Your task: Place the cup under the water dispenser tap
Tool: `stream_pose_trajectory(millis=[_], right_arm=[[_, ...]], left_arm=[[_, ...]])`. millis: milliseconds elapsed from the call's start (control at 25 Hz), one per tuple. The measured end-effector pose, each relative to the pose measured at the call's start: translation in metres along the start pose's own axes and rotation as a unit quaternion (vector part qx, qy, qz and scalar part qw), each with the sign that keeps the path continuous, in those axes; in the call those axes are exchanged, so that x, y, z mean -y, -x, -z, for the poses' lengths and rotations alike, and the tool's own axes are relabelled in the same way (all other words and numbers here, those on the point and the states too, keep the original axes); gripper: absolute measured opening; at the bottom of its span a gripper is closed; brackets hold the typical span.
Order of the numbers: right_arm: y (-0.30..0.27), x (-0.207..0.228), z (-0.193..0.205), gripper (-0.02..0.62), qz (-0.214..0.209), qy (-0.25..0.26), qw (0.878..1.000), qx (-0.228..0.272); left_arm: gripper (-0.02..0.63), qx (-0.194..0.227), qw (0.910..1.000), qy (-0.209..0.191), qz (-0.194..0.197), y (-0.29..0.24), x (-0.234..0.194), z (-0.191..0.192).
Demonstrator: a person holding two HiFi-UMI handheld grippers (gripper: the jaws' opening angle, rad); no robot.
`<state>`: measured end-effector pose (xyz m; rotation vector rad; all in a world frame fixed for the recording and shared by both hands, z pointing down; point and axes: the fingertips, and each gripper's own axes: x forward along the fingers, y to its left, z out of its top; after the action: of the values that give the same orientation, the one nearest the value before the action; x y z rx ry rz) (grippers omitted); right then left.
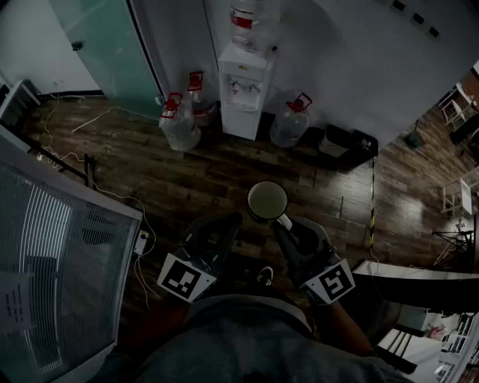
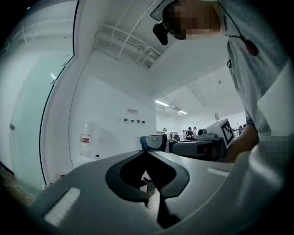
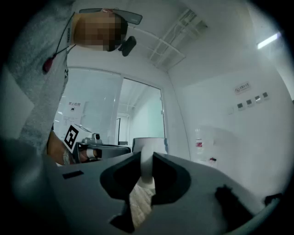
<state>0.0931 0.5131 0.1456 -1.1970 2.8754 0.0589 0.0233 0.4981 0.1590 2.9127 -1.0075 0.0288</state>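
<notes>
Counted left to right, there are two tongs, one cup [image 1: 267,200] and one water dispenser [image 1: 245,93]. Three jugs stand on the floor [image 1: 224,176], and one bottle [image 1: 247,19] stands on the dispenser's top.

The left tongs [image 1: 229,220] are clenched on nothing, their tips meeting. The right tongs [image 1: 283,223] grasp the cup by its white handle [image 3: 146,161].

The cup hangs in the air over the middle of the floor, just right of the left tongs' tips. It is well apart from the dispenser, which stands at the floor's far edge against the wall [image 1: 337,52]. The cup is upright, so its long axis is vertical and its mouth faces up. Its handle points back toward the right tongs and the person.

At the floor's left edge stands a white slatted cabinet [image 1: 60,254], with loose cables [image 1: 75,158] trailing beside it. A glass door [image 1: 105,45] is at the far left corner.

The left jug [image 1: 180,126] stands near the dispenser's left front corner, and the rear jug [image 1: 197,93] is just behind it. The right jug [image 1: 290,121] stands just beside the dispenser's right side, so the jugs flank its front.

Further right, a black box [image 1: 344,146] lies along the far edge. A striped tape [image 1: 372,206] runs down the floor beyond it.
</notes>
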Motion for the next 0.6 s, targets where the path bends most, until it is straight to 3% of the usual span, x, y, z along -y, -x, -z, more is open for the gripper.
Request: stream_pose_trajectory(millis=[600], right_arm=[[0.010, 0.024, -0.011, 0.063, -0.017, -0.012, 0.999, 0.032]], left_arm=[[0.006, 0.026, 0.9988, -0.022, -0.034, -0.021, 0.005, -0.005]])
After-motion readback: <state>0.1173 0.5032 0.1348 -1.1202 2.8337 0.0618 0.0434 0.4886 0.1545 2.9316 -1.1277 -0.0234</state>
